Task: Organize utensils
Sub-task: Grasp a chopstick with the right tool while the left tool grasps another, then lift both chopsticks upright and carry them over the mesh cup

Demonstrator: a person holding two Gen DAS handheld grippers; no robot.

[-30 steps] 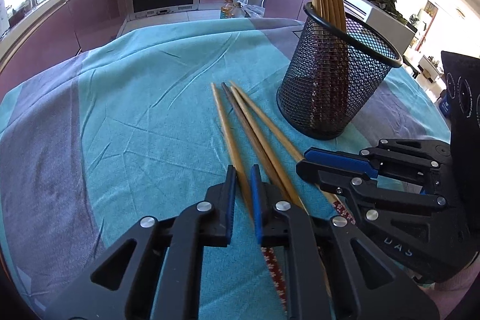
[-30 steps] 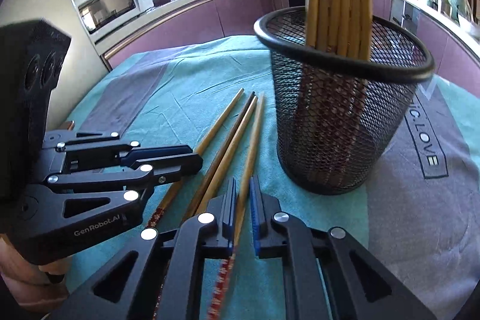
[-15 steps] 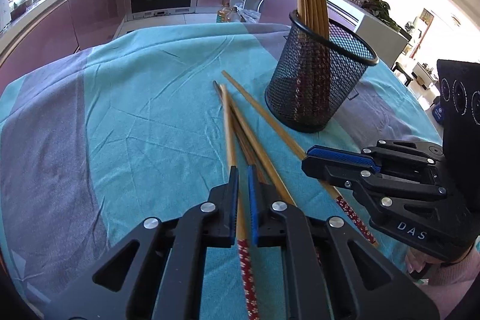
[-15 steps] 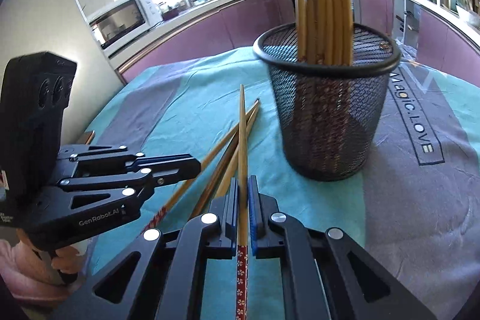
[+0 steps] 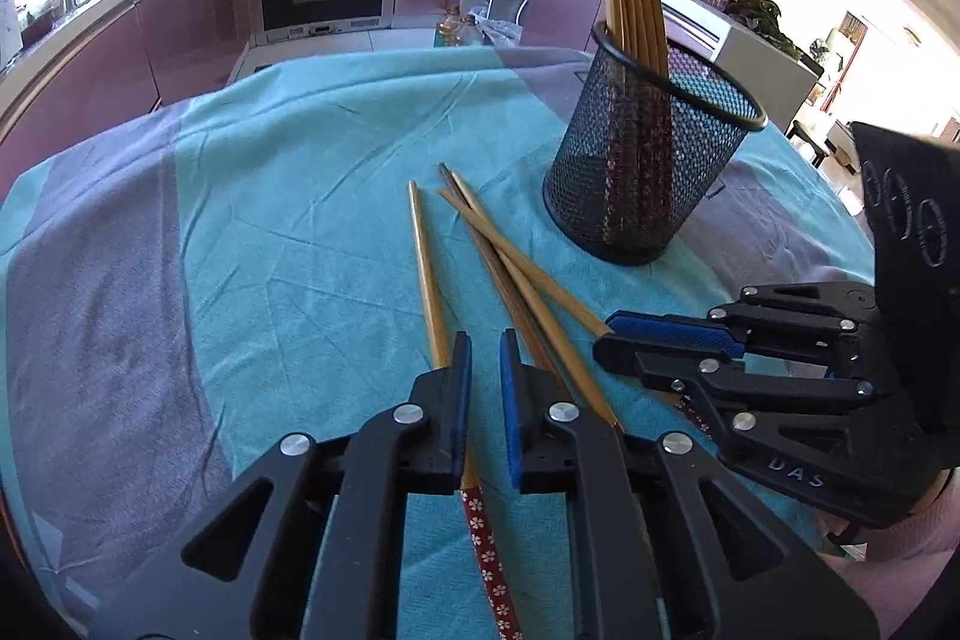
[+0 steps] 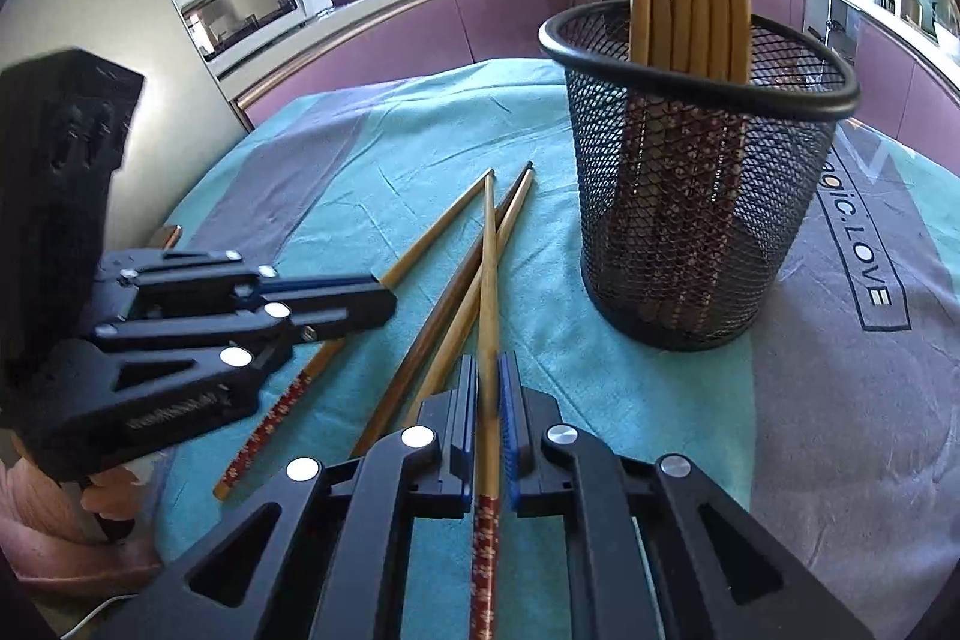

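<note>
Tilting downward, right gripper (image 6: 487,376) jaws clamp a chopstick (image 6: 489,280).

Above the teal cloth (image 5: 312,172), the left gripper (image 5: 480,364) has its jaws opening with nothing between them, one loose chopstick (image 5: 427,274) passing beneath, while the mesh cup (image 5: 648,166) stands toward the cloth's far right edge.

"DAS" on right tool (image 5: 654,349); "LOVE" on tablecloth (image 6: 870,274).
</note>
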